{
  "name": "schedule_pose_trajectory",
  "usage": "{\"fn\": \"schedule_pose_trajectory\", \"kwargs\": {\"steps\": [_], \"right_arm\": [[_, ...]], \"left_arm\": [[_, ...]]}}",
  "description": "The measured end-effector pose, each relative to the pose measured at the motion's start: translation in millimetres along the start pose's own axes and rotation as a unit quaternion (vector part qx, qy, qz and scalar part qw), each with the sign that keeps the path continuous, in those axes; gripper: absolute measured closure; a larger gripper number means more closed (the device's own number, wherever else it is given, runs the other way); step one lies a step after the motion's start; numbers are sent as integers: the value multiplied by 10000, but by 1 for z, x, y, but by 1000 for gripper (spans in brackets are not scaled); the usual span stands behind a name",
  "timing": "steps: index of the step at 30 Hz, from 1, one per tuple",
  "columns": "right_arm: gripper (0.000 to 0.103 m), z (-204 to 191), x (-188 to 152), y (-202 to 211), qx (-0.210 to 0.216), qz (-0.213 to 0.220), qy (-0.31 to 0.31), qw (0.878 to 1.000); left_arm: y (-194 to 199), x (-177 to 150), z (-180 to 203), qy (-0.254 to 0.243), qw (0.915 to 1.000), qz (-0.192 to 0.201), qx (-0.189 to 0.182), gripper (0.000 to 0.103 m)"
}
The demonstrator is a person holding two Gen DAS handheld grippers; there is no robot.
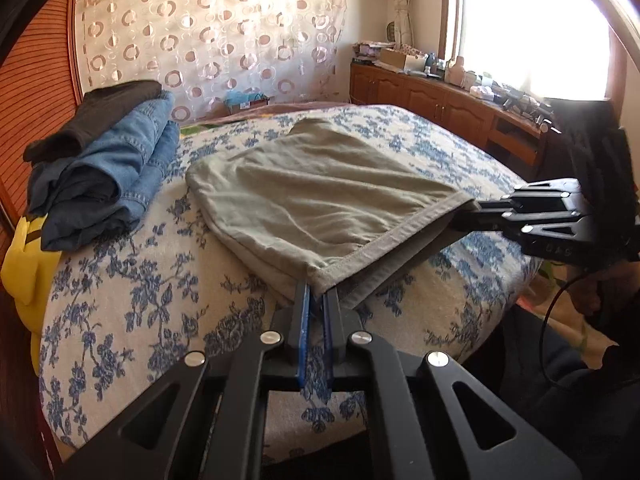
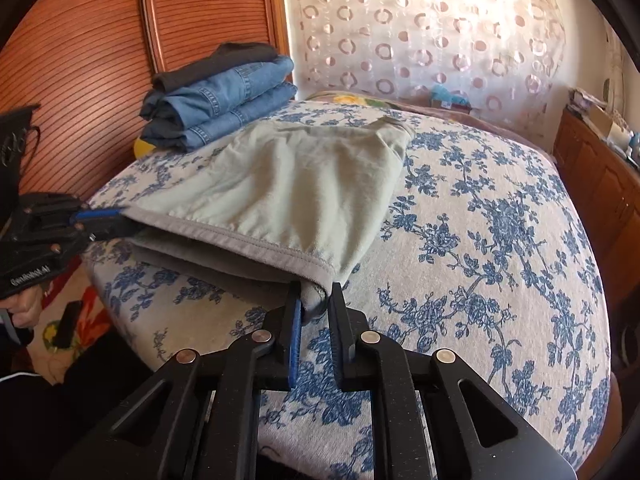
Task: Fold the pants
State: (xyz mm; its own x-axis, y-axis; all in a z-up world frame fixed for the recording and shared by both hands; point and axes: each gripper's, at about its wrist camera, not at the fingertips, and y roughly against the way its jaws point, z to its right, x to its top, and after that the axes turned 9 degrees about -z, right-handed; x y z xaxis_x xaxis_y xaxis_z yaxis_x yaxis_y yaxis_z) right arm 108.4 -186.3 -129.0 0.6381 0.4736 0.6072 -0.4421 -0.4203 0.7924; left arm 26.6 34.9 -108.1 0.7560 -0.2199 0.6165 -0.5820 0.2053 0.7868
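Olive-grey pants (image 1: 320, 192) lie folded on the bed, with the stitched band edge toward me and lifted a little off the cover. My left gripper (image 1: 318, 292) is shut on the near left corner of that band. The right gripper (image 1: 468, 216) pinches the other end of the band, at the right of the left wrist view. In the right wrist view the pants (image 2: 288, 184) spread away from me. There my right gripper (image 2: 316, 292) is shut on a bunched corner of cloth, and the left gripper (image 2: 116, 218) holds the far end at the left.
A stack of folded blue jeans and dark clothes (image 1: 112, 160) (image 2: 224, 96) sits at the far left of the bed (image 1: 140, 300), above something yellow (image 1: 24, 264). A wooden cabinet (image 1: 440, 104) with clutter runs under the window. Slatted wooden panels (image 2: 80, 60) stand behind the stack.
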Motion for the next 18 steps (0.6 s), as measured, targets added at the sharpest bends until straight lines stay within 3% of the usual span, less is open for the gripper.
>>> {"fn": "schedule_pose_trajectory", "kwargs": {"steps": [8,18], "right_arm": [[90,-7,-9,6,134,-70,8,9999],[86,-7,-5,33,192,207,-8,9996]], "left_arm": [[-4,-11,-1,130,9998,-150,-35,100],[19,-9,-12,227,9997,-12,-8,82]]}}
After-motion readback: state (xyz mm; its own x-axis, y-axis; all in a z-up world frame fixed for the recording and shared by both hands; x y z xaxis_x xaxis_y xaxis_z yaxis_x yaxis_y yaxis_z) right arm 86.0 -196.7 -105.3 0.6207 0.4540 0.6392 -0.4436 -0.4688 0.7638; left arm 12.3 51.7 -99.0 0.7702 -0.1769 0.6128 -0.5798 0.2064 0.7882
